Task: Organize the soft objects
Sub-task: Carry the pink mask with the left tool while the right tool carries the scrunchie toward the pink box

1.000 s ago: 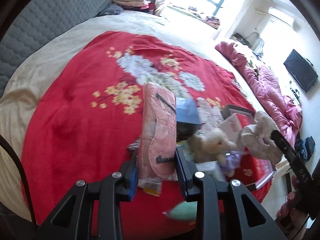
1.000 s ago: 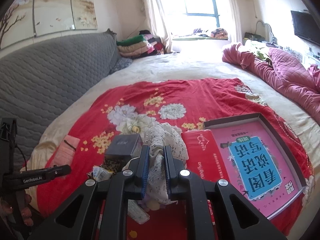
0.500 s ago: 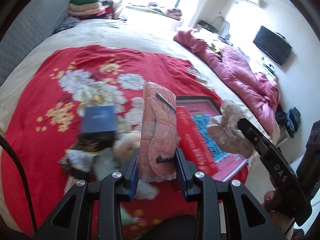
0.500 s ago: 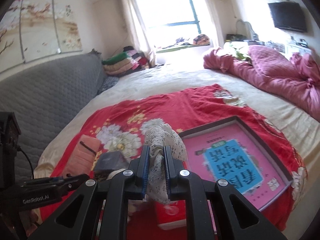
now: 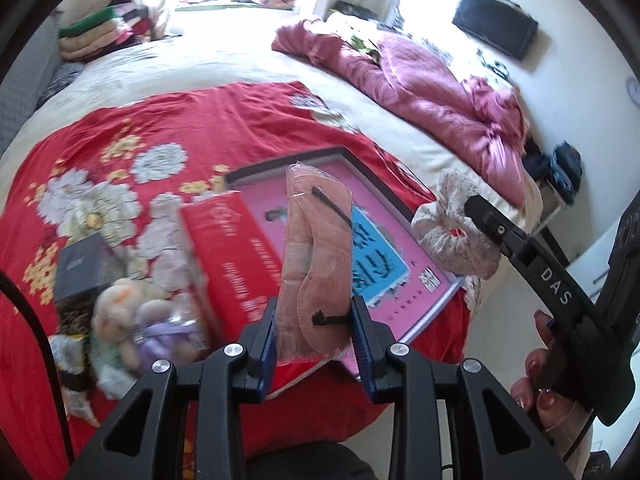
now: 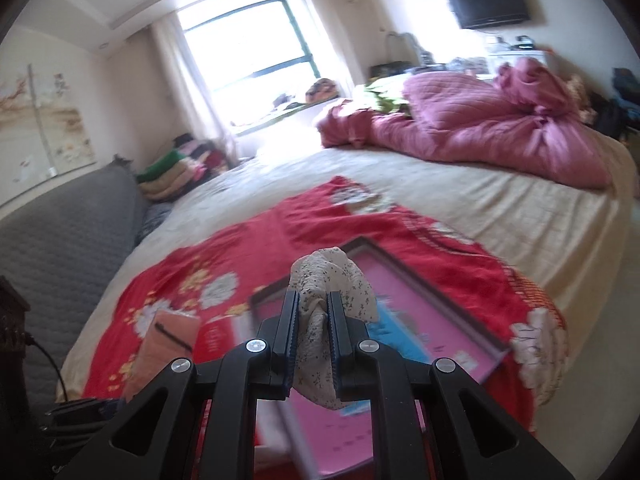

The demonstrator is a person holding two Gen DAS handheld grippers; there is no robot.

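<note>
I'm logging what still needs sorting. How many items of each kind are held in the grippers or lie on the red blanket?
Held soft items: 2, the pink eye mask in its clear sleeve and the floral fabric piece
Plush toys: 1
Boxes: 3, red box, dark box, pink tray box
Total: 6

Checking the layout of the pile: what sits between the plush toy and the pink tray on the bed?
In the left wrist view, a red box lies between the plush toy and the pink tray.

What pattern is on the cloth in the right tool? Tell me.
The cloth is white with small dark flowers, clearest in the right wrist view.
</note>
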